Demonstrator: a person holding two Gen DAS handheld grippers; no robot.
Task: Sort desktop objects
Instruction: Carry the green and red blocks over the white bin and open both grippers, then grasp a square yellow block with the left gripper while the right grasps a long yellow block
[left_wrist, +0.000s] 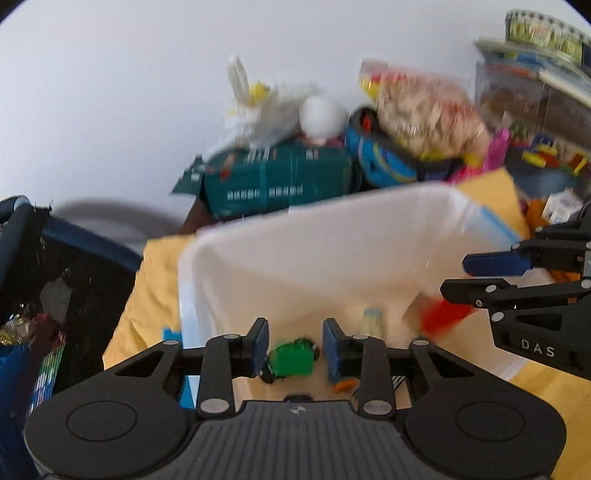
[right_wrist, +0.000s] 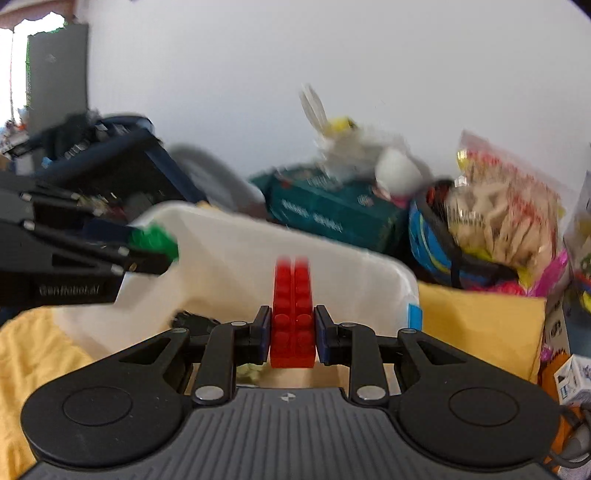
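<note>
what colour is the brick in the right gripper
Red, clearest in the right wrist view.

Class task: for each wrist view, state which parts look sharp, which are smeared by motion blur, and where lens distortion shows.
Left wrist view: the left gripper body is sharp; the green brick, white bin and background clutter smear; fisheye darkens the corners. Right wrist view: the right gripper is crisp, the red brick blurs toward its top, and the window at upper left is blown out.

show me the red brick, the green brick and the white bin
red brick (right_wrist: 293, 325), right wrist view, studded face between the fingers
green brick (left_wrist: 291, 358), left wrist view, front face
white bin (left_wrist: 314, 243), left wrist view, inner back wall
</note>
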